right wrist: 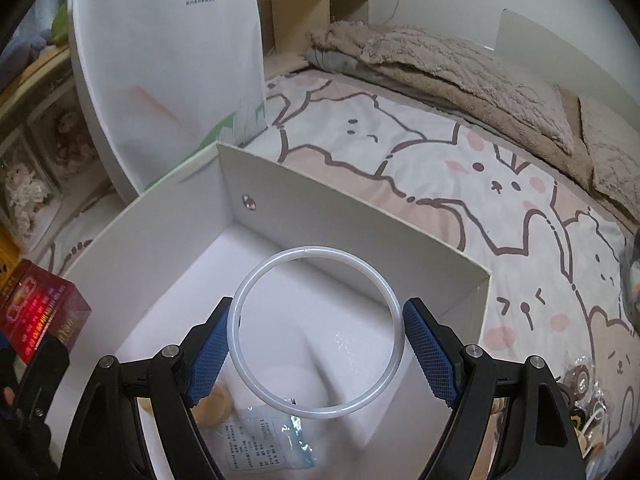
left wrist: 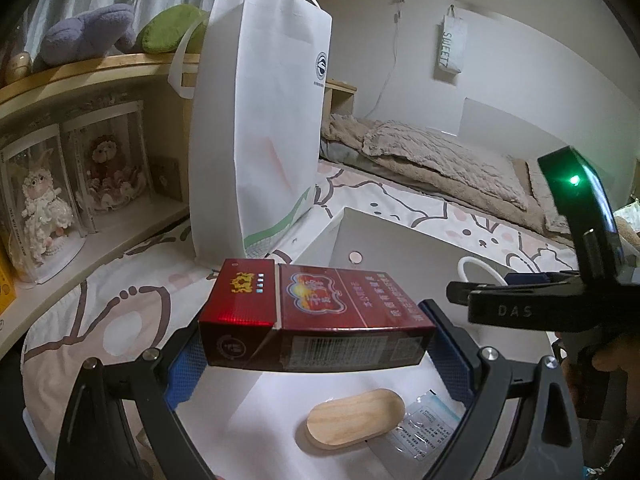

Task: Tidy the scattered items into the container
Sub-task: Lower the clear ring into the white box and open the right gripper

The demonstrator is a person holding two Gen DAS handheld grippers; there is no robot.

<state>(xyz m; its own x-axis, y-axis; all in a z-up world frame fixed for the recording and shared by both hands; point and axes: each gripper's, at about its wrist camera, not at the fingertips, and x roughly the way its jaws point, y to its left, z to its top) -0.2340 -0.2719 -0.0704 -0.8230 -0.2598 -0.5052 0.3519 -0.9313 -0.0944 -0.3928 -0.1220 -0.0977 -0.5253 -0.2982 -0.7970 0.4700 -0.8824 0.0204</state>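
Bedding printed with cartoon animals carries a white box [right wrist: 280, 192]. Nearest, the left gripper [left wrist: 316, 348] pinches a red pack [left wrist: 316, 316] over it, above a wooden oval [left wrist: 354, 418] and sachet [left wrist: 428, 428] inside. The right gripper [right wrist: 316, 344] clamps a white ring [right wrist: 316, 332] there. Farther back stands a white bag [left wrist: 260, 120].

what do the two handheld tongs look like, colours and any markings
Both tongs, left and right, have black angular arms with silver screws and blue mesh-textured pads. Seen from the left camera, the right one's black body reads "DAS" and carries a housing with a glowing green light.
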